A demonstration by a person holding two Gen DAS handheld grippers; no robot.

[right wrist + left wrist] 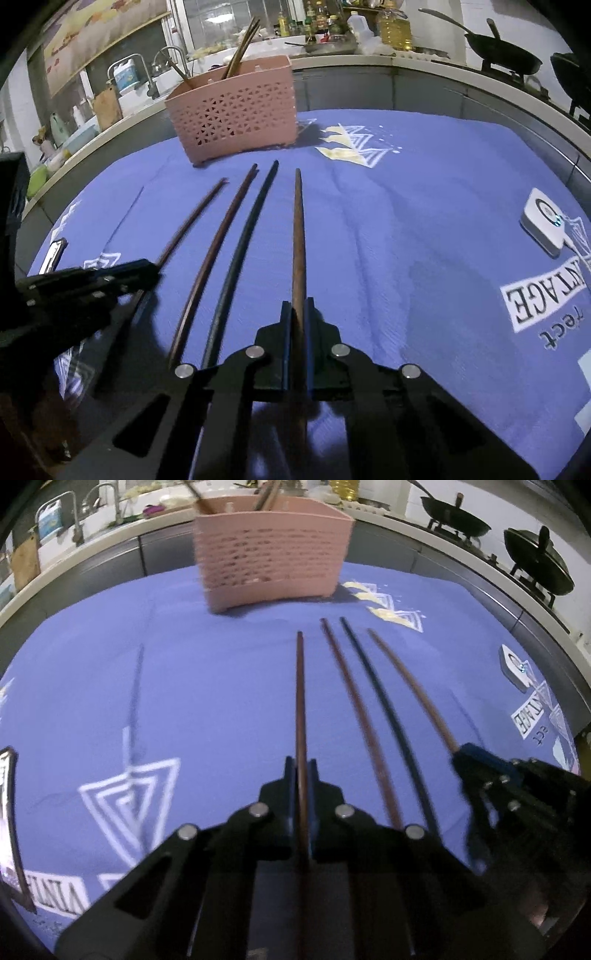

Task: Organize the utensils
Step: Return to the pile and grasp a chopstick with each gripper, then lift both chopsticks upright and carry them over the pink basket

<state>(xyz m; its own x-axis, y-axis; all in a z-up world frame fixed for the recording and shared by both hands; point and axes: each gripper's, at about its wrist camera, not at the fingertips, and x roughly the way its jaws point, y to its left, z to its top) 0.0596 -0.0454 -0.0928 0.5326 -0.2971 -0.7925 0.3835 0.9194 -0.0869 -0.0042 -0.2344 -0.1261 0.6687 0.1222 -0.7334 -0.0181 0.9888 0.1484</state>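
Observation:
Four chopsticks lie side by side on a blue cloth (388,229), pointing at a pink slotted basket (269,554) (236,110) that holds several chopsticks (242,48). My left gripper (303,771) (147,269) is shut on the thick end of the leftmost brown chopstick (300,686) (188,225). At the other side, my right gripper (298,306) (465,753) is shut on the rightmost, lighter brown chopstick (298,236) (410,686). Between them a reddish-brown chopstick (351,709) (218,251) and a black chopstick (376,701) (243,236) rest untouched on the cloth.
A small white device (543,221) with a cable sits on the cloth at the right. A phone (55,254) lies near the cloth's left edge. Behind the table runs a counter with taps (140,70), bottles and dark woks (454,517).

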